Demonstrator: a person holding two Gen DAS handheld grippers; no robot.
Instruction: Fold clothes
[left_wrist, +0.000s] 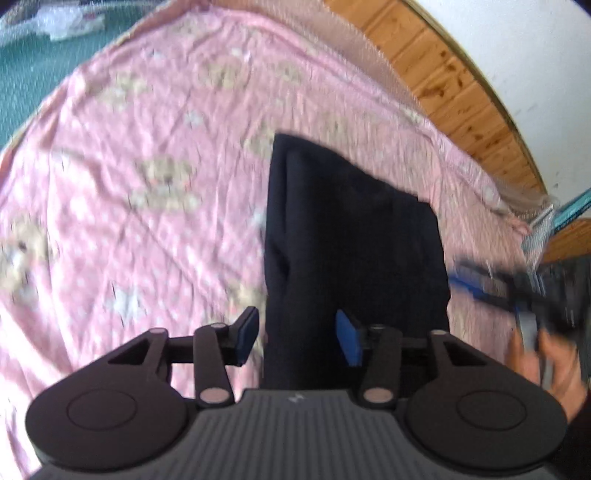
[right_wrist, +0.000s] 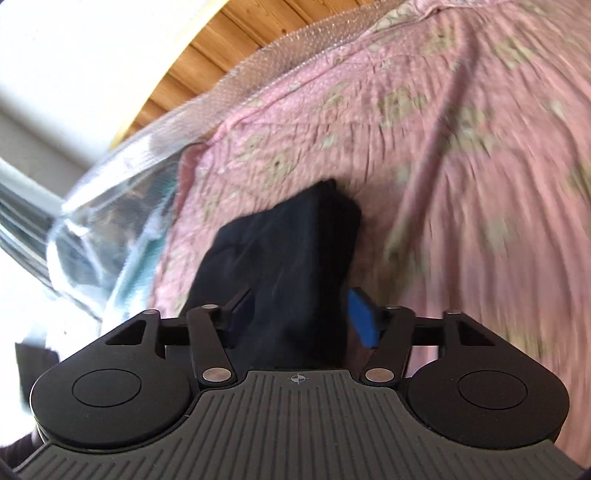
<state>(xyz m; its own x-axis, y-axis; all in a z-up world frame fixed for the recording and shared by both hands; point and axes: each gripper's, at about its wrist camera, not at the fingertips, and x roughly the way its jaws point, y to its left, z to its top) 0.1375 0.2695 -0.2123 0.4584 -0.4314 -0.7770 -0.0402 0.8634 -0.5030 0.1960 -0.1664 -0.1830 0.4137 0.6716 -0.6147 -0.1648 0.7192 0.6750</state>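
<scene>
**Dark garment folded on pink quilt**

Folded black soft-fabric garment (left_wrist: 351, 236), a rough rectangle, lies on a wrinkled pink bear-print quilt (left_wrist: 147, 155). Left gripper (left_wrist: 299, 336) and right gripper (right_wrist: 303, 317) both part open, blue pads clear of cloth, holding nothing. Wooden plank headboard (left_wrist: 461, 96) behind.

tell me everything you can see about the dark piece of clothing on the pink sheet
The dark garment is black or very dark navy, a soft matte fabric, folded into a long, roughly rectangular bundle with layered edges and a lengthwise crease. It lies flat on the pink bear-print sheet, near the sheet's edge by the wooden panel. The left tool and the right tool both stand open with the near end of the garment between their fingers; no pad visibly presses on it.
</scene>
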